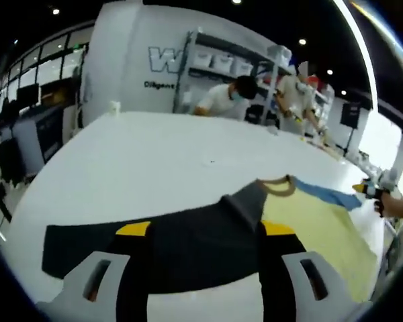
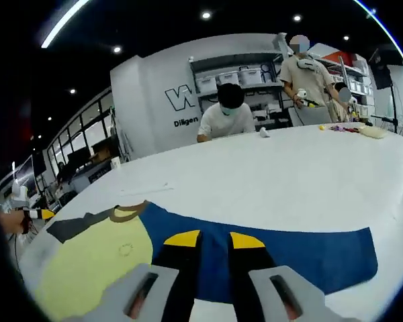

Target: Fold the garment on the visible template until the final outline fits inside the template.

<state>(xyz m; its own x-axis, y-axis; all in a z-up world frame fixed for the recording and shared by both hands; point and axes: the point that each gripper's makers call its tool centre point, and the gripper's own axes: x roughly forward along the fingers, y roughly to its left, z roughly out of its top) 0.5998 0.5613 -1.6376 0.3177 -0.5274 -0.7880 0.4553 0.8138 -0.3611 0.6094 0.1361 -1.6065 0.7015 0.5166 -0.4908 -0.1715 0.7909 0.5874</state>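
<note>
A colour-block T-shirt lies spread flat on the white table. It has a yellow body, a brown collar, a dark grey sleeve side and a blue sleeve side. My left gripper is open wide, with its jaws over the dark grey part. In the right gripper view the T-shirt runs across the front, and my right gripper hovers over its blue part with a narrow gap between the jaws and nothing gripped. A hand holds the right gripper past the blue sleeve's end.
One person in a white shirt leans over the table's far edge. Another stands by the shelves. Small items and a white cup sit near the far edge. Desks with monitors stand beyond the table's left side.
</note>
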